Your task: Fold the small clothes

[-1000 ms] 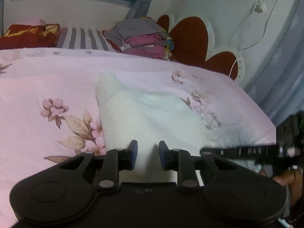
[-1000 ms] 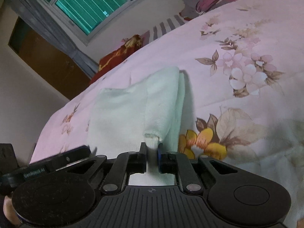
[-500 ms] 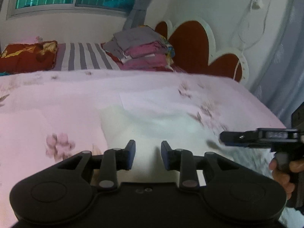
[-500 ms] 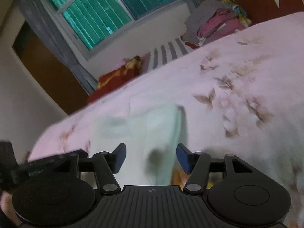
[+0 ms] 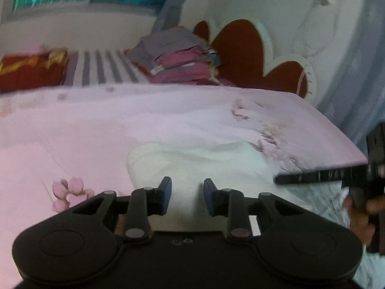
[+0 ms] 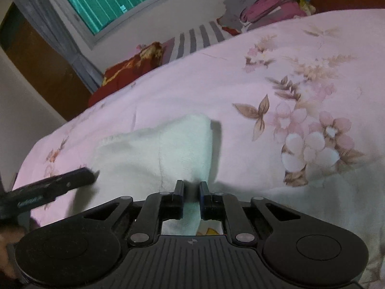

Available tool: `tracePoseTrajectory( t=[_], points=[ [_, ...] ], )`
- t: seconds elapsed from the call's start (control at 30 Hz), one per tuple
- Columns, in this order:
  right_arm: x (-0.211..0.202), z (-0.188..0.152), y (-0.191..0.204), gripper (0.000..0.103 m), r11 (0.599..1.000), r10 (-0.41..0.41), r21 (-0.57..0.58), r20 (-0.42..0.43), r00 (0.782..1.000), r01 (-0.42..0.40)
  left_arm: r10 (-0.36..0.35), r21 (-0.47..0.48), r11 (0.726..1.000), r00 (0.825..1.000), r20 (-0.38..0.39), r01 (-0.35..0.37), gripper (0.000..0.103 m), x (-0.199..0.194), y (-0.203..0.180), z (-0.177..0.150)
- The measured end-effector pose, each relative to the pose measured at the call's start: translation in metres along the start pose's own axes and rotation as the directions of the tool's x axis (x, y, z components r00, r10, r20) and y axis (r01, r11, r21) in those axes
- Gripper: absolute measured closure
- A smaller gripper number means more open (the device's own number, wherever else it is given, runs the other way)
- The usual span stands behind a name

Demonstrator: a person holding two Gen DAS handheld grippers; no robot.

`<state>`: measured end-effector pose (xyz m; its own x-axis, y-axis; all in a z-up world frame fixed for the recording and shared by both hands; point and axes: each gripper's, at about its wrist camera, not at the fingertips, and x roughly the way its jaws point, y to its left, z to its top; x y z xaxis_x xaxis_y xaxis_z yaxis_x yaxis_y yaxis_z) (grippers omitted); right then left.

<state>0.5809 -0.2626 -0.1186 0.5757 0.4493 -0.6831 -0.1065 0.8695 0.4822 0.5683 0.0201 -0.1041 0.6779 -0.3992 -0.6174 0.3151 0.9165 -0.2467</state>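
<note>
Here the white cloth (image 6: pixel 154 154) lies flat on the bed (image 6: pixel 192 91), near its front edge, already doubled over w/ a thick folded side toward the flower print. Right tool (image 6: pixel 191 193) sits at the cloth's near edge, jaws narrowed to a slim gap w/ white fabric showing between them; can't tell for sure whether it's pinching the edge or just over it, though it looks set up for a pinch. Left tool (image 5: pixel 187 193) is spread apart, nothing in it, low over the cloth's other near corner (image 5: pixel 192 159). Prob. reason for the layout: one tool at each near corner lets both lift together and carry the edge across for the next fold, keeping it square. Each tool's side arm shows in the other's view, so they're close together, flanking the cloth. Left view is smeared, so exact contact w/ fabric isn't readable. Judgement: task is mid-way, one fold in, another to come. Risk: knit is soft and thick, a shallow pinch may grab only the top layer and pull the fold open. Back by the headboard (image 5: pixel 243 48) a stack of clothes (image 5: pixel 178 57) sits well apart, beside a striped pillow (image 5: pixel 101 69).
</note>
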Motion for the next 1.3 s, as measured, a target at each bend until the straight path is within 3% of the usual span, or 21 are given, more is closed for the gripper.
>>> tracePoseTrajectory(
  t=[0.03,0.07,0.1,0.13,0.33,0.4,0.47,0.53,0.63,0.7,0.77,0.83,0.93,1.0,1.13,1.17,1.23,1.3],
  points=[
    [-0.01,0.001,0.001,0.085,1.0,0.002,-0.004,0.032,0.999,-0.002,-0.005,-0.002,1.0,1.0,0.004,0.005,0.074,-0.003,-0.001,-0.003],
    [-0.017,0.001,0.004,0.06,1.0,0.002,-0.015,0.056,0.998,-0.002,-0.008,-0.005,1.0,1.0,-0.01,0.008,0.073,-0.004,-0.003,-0.008],
    [-0.025,-0.003,0.004,0.05,1.0,0.015,-0.021,0.074,0.997,-0.013,0.017,0.01,1.0,0.999,-0.039,-0.016,0.071,-0.001,-0.004,-0.014],
    [-0.03,-0.008,0.002,0.048,0.999,0.033,-0.021,0.08,0.996,-0.031,0.051,0.034,0.998,0.997,-0.051,-0.049,0.07,0.0,-0.007,-0.02],
    [-0.044,-0.046,-0.002,0.052,0.997,0.083,0.01,0.015,0.996,-0.083,0.032,-0.072,0.997,1.0,0.002,-0.031,0.072,-0.043,-0.016,-0.055],
    [-0.053,-0.063,0.002,0.066,0.995,0.096,0.018,-0.002,0.995,-0.096,0.008,-0.136,0.991,1.0,-0.022,-0.011,0.07,-0.052,-0.014,-0.07],
    [-0.06,-0.082,0.002,0.086,0.993,0.117,0.024,-0.035,0.992,-0.117,0.027,-0.147,0.988,0.997,-0.07,-0.037,0.067,-0.054,-0.012,-0.087],
    [-0.059,-0.097,0.005,0.087,0.994,0.109,0.012,-0.068,0.992,-0.108,0.074,-0.14,0.986,0.992,-0.098,-0.088,0.061,-0.054,-0.01,-0.098],
    [-0.062,-0.103,0.012,0.095,0.99,0.139,0.018,-0.073,0.988,-0.138,0.091,-0.145,0.984,0.993,-0.071,-0.101,0.064,-0.067,-0.007,-0.099],
    [-0.071,-0.105,0.022,0.095,0.99,0.136,-0.027,-0.066,0.989,-0.138,0.098,-0.114,0.988,0.992,-0.082,-0.107,0.063,-0.072,-0.008,-0.1],
    [-0.066,-0.111,0.024,0.095,0.994,0.068,-0.078,-0.091,0.994,-0.075,0.08,-0.116,0.989,0.991,-0.109,-0.092,0.064,-0.072,-0.007,-0.103],
    [-0.064,-0.114,0.02,0.095,0.996,0.063,-0.057,-0.083,0.995,-0.067,0.086,-0.112,0.989,0.993,-0.085,-0.095,0.064,-0.081,-0.011,-0.103],
    [-0.087,-0.108,0.024,0.095,0.997,0.007,-0.082,0.049,0.999,-0.003,0.076,-0.075,0.994,0.997,0.002,-0.075,0.064,-0.088,-0.021,-0.086],
    [-0.094,-0.092,0.033,0.095,0.995,0.04,-0.098,0.108,0.993,-0.029,0.063,-0.042,0.997,0.998,0.03,-0.061,0.066,-0.075,-0.03,-0.066],
    [-0.065,-0.063,0.073,0.095,0.967,0.021,-0.253,0.142,0.99,0.015,0.056,-0.016,0.998,0.996,0.069,-0.055,0.066,-0.038,-0.036,-0.037],
    [-0.053,-0.058,0.078,0.095,0.96,0.005,-0.276,0.139,0.99,0.034,0.053,-0.02,0.998,0.997,0.06,-0.051,0.065,-0.028,-0.035,-0.034],
    [-0.027,-0.053,0.081,0.095,0.948,-0.07,-0.301,0.115,0.991,0.102,0.038,-0.019,0.999,0.999,-0.031,-0.039,0.064,-0.005,-0.03,-0.033],
    [-0.001,-0.054,0.073,0.095,0.932,-0.148,-0.331,0.021,0.989,0.146,0.033,-0.008,0.999,0.999,-0.038,-0.033,0.065,-0.006,-0.028,-0.028]
  ],
)
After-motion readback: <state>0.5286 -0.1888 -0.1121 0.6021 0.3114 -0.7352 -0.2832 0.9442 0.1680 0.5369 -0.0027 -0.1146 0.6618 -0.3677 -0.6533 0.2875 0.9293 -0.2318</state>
